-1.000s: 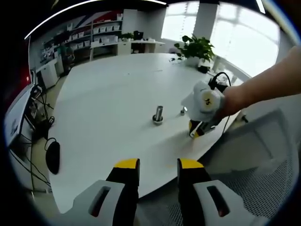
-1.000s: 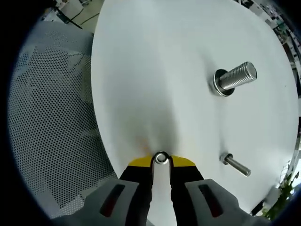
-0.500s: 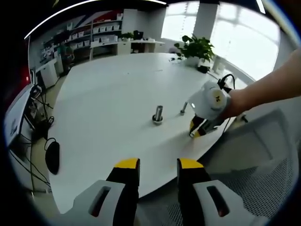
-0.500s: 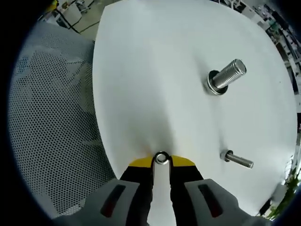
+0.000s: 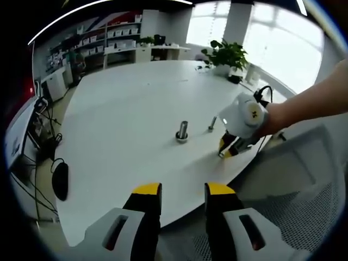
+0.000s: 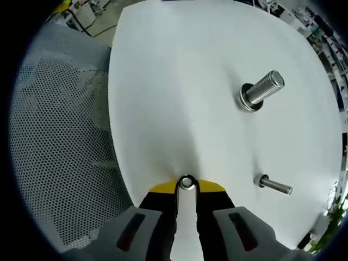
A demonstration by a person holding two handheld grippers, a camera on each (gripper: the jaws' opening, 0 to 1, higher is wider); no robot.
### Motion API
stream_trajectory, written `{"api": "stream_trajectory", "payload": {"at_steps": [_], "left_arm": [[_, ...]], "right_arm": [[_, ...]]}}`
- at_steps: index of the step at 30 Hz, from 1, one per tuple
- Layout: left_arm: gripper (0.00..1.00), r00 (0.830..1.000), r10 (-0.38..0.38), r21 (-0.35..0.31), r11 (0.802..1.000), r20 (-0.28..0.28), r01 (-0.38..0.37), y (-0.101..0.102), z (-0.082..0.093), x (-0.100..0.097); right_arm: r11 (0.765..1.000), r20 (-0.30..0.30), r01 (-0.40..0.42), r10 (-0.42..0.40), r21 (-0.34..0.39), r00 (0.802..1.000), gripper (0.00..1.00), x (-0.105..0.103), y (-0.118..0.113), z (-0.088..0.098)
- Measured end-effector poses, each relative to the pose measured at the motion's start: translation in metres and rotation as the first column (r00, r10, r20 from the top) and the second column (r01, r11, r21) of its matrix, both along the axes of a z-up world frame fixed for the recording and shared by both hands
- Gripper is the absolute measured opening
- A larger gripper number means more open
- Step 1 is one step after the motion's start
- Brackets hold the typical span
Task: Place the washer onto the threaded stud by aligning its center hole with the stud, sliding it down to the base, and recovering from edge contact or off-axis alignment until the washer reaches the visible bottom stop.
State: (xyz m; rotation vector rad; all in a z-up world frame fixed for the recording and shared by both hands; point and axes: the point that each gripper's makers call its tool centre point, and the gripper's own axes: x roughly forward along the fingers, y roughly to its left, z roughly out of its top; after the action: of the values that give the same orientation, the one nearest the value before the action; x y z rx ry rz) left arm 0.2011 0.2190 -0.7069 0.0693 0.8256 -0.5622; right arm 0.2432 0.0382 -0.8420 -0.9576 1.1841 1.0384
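Note:
My right gripper [image 6: 186, 187] is shut on a small metal washer [image 6: 186, 182] held between its yellow-tipped jaws, low over the white table [image 6: 179, 87]. The large threaded stud [image 6: 262, 89] stands on its base ahead and to the right, well apart from the washer. In the left gripper view the same stud [image 5: 182, 132] stands mid-table, and the right gripper [image 5: 227, 151] sits to its right, held by a person's hand. My left gripper [image 5: 182, 191] hangs open near the table's front edge with nothing between its jaws.
A smaller bolt [image 6: 274, 186] stands right of the washer, also seen as the small bolt [image 5: 212, 124] in the left gripper view. A mesh chair [image 6: 60, 147] lies beside the table edge. A potted plant [image 5: 227, 56] stands at the far side, a dark object [image 5: 60, 181] on the floor.
The right gripper view has shifted slightly, so the stud sits a little differently in frame. The washer stays in the right jaws. The left gripper has not moved.

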Motion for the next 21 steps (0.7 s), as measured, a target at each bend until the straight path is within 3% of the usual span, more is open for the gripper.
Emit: {"api": "stream_trajectory", "payload": {"at_steps": [10,21], "left_arm": [[0.29,1.000,-0.002,-0.007,1.000,0.001,0.002,-0.001,0.001,0.000],[0.29,1.000,-0.004,-0.017,1.000,0.001,0.004,-0.002,0.001,0.000]], "right_arm": [[0.995,-0.005,0.103,-0.103,0.010,0.995,0.13,0.013,-0.020,0.007],[0.981,0.062,0.194,-0.195,0.022,0.979,0.13,0.053,-0.057,0.036]]}}
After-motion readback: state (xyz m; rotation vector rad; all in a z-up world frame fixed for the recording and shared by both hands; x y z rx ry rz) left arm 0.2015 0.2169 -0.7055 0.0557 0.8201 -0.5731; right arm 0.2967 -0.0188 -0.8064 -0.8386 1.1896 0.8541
